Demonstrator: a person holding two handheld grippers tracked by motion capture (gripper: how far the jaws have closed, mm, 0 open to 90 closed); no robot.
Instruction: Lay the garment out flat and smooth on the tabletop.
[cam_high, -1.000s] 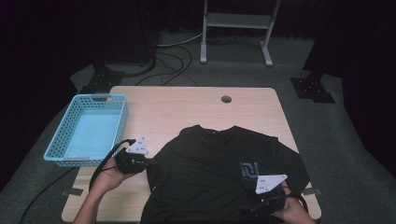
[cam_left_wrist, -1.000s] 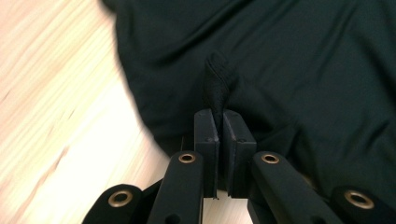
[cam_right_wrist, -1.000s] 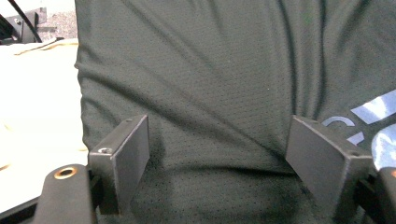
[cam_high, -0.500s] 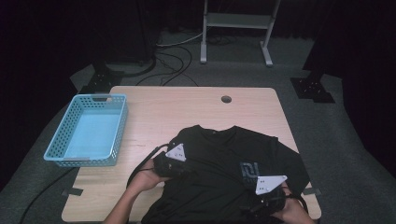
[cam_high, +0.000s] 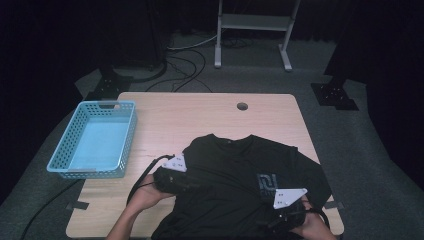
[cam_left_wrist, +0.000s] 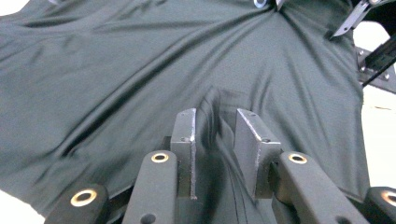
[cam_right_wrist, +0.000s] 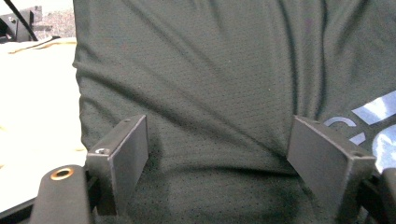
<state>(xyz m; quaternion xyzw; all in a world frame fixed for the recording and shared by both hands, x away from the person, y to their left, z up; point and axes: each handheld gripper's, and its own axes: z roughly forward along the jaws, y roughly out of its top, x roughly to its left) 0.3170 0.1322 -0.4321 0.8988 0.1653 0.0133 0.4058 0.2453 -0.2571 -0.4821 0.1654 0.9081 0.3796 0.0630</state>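
Left tool (cam_left_wrist: 214, 140): jaws just opening, a narrow gap; a raised fold of the black T-shirt (cam_high: 235, 180) stands between them.
Right tool (cam_right_wrist: 217, 158): jaws wide apart, resting over flat fabric, gripping nothing.
T-shirt: spread on the table (cam_high: 200, 115), near edge.
Basket (cam_high: 75, 170): blue, table's left side.
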